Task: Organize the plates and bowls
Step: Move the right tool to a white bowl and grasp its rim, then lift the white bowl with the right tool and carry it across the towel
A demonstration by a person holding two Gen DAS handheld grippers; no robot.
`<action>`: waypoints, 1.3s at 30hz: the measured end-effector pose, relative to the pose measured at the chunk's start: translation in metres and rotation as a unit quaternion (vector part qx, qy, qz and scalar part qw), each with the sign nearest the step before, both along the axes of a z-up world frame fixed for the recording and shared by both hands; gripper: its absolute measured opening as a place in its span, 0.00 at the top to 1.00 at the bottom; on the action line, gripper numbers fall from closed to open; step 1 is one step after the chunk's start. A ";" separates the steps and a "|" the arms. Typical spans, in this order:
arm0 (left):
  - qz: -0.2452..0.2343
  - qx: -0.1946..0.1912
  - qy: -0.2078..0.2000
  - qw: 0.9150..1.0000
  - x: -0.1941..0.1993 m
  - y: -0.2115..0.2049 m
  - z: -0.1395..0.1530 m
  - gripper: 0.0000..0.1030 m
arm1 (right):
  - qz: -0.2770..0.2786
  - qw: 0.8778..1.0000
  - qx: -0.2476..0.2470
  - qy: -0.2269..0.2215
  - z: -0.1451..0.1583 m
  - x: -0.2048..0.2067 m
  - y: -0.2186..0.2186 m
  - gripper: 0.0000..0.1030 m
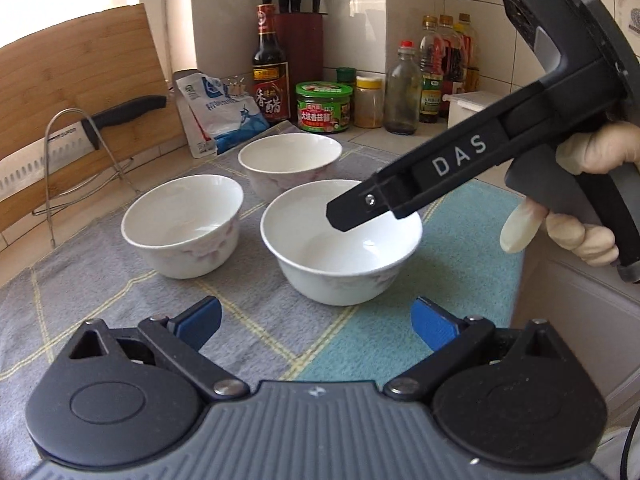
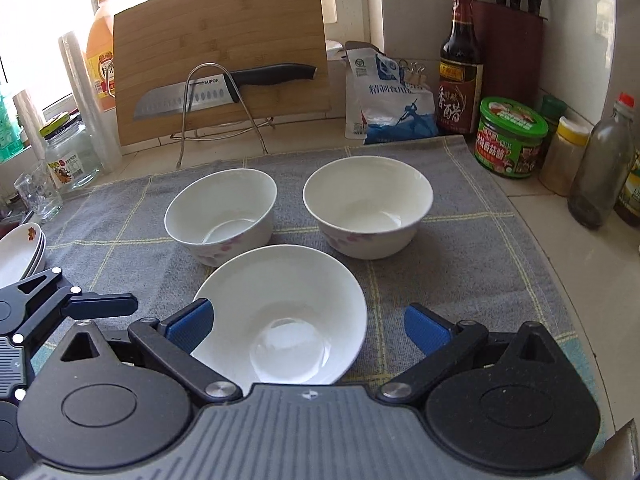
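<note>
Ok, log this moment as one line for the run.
bowls: three apart on towel | nearest bowl: between open right gripper fingers, ungripped | left gripper: open, empty

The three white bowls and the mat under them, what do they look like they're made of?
The bowls, such as the nearest bowl, look like glazed ceramic or porcelain: glossy white, window glare inside, faint pink floral print outside. Opal glass can't be ruled out. The mat looks like woven cloth, matte and fuzzy, grey with pale yellow lines and a teal section.
</note>
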State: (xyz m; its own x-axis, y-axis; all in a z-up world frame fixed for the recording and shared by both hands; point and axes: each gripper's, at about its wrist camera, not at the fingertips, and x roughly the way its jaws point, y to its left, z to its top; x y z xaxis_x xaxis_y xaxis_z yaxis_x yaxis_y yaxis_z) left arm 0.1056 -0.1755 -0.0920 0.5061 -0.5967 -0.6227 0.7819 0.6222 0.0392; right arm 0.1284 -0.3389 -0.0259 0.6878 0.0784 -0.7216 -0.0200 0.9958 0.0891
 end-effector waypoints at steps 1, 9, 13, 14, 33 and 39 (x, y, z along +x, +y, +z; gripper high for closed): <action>-0.003 0.001 -0.001 1.000 0.001 -0.005 -0.002 0.02 | 0.005 1.000 0.005 0.002 -0.001 0.001 -0.002 0.01; -0.009 0.008 -0.013 1.000 0.005 -0.028 -0.006 0.05 | 0.041 0.998 0.036 0.020 -0.010 0.011 -0.011 0.15; -0.013 0.007 -0.016 1.000 0.007 -0.032 -0.007 0.10 | 0.055 0.997 0.045 0.028 -0.012 0.016 -0.011 0.21; -0.013 0.007 -0.017 1.000 0.007 -0.033 -0.007 0.11 | 0.057 0.997 0.046 0.030 -0.013 0.017 -0.011 0.22; -0.018 -0.002 -0.015 1.000 0.011 -0.035 -0.009 0.16 | 0.054 0.996 0.064 0.043 -0.012 0.020 -0.015 0.30; -0.004 -0.004 -0.014 1.000 0.001 -0.018 0.001 0.16 | 0.075 0.994 0.066 0.043 -0.004 0.015 -0.001 0.30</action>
State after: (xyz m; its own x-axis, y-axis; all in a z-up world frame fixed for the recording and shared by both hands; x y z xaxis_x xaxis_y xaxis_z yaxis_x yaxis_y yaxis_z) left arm 0.1065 -0.1933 -0.0907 0.5185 -0.6063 -0.6030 0.7855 0.6163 0.0558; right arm 0.1433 -0.3399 -0.0295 0.5972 0.2737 -0.7540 -0.1550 0.9616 0.2263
